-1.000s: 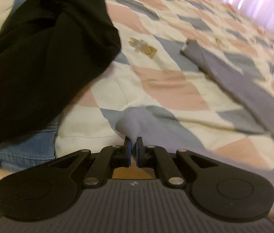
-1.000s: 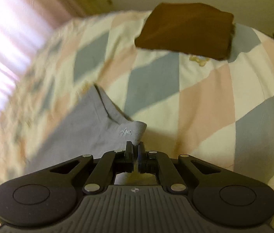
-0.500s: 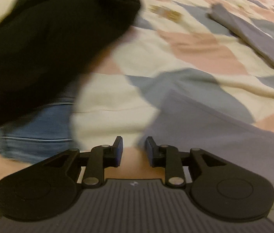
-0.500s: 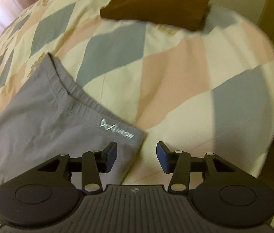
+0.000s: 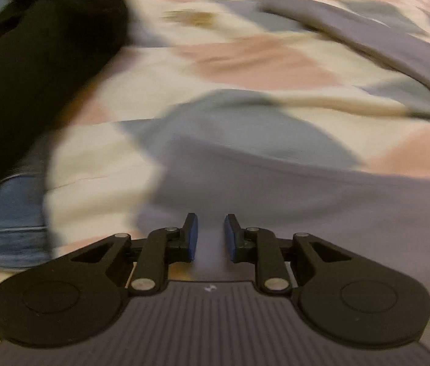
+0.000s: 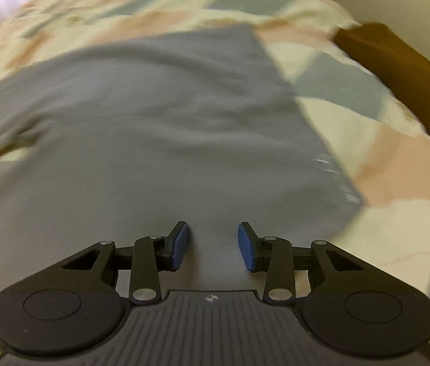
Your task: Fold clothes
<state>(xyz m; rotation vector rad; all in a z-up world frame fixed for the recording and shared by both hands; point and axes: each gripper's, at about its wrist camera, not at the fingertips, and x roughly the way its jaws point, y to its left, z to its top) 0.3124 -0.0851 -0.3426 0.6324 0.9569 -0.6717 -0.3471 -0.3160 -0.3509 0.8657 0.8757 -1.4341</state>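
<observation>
Grey garment (image 6: 160,128) lies flat on the patchwork quilt (image 6: 398,164), spread wide ahead of and beneath the right gripper (image 6: 213,245). Its straight edge runs diagonally to the right of that gripper, with pale printed lettering near the edge, smeared by blur. Right gripper's jaws stand apart, blue pads (image 6: 181,245) exposed, nothing between them; grey cloth fills the gap behind them, contact unclear.

In the left wrist view the same grey garment (image 5: 291,201) sits directly in front of and under the left gripper (image 5: 208,236). Jaws parted by a narrower gap, empty, pads not pinching any fabric. A long grey strip of it (image 5: 376,45) angles across the quilt (image 5: 245,61) at upper right, well apart from the gripper.

To the left of the left gripper: black garment (image 5: 31,70) piled over blue denim (image 5: 10,228), both off the grey piece. In the right wrist view, a folded brown garment (image 6: 398,70) rests at the quilt's far right edge, apart from the grey one. Both frames heavily motion-blurred.
</observation>
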